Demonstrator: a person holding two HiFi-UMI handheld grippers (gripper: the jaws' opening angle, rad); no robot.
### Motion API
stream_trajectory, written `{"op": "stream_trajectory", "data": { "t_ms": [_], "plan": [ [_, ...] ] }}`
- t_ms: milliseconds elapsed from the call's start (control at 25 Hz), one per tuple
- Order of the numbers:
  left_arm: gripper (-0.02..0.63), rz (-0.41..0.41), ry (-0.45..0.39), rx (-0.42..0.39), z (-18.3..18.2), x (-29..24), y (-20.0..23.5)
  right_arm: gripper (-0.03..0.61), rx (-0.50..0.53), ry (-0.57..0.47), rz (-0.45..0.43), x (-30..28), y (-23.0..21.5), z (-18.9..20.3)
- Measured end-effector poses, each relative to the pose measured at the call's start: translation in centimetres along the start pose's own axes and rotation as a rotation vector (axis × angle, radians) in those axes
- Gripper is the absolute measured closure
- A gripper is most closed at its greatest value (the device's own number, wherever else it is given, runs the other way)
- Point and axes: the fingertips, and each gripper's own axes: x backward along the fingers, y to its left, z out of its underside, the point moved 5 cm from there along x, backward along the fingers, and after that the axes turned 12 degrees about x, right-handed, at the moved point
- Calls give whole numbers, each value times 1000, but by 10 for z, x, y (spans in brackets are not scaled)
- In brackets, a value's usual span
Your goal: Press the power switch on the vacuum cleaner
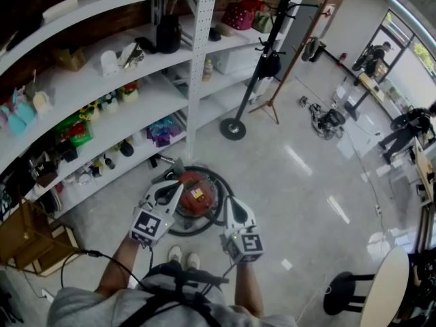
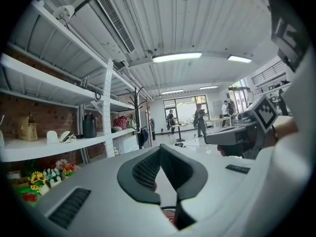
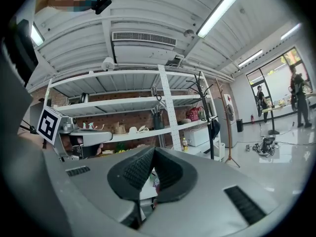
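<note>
A round red vacuum cleaner (image 1: 195, 193) sits on the floor inside a black ring of hose, just in front of my feet. My left gripper (image 1: 177, 184) hangs over its left side, and its jaws look shut with nothing in them. To the vacuum's right my right gripper (image 1: 228, 204) is held up, also shut and empty. In the left gripper view the left gripper (image 2: 160, 149) has its tips together, and a sliver of red vacuum (image 2: 170, 216) shows below them. The right gripper (image 3: 154, 152) points at the shelves in its own view. I cannot make out the power switch.
White shelving (image 1: 136, 101) loaded with small goods runs along the left. A coat rack with a round base (image 1: 233, 129) stands beyond the vacuum. A cardboard box (image 1: 27, 240) sits at the lower left, a stool (image 1: 344, 293) and a round table (image 1: 381, 285) at the lower right. People work far right.
</note>
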Motion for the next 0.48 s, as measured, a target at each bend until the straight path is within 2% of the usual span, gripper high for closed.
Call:
{"op": "stream_trajectory", "data": {
  "t_ms": [240,400,480],
  "plan": [
    [607,-1,-4,-47,-8,5,0,566,8,-34,-14,4,-2,-5],
    [607,-15,-14,-31,-15,7,0,566,20,-47,-15,7,-3,-15],
    [607,-12,-16,-49,-18,8,0,566,24,-57,-12,9,-5,-15]
  ]
}}
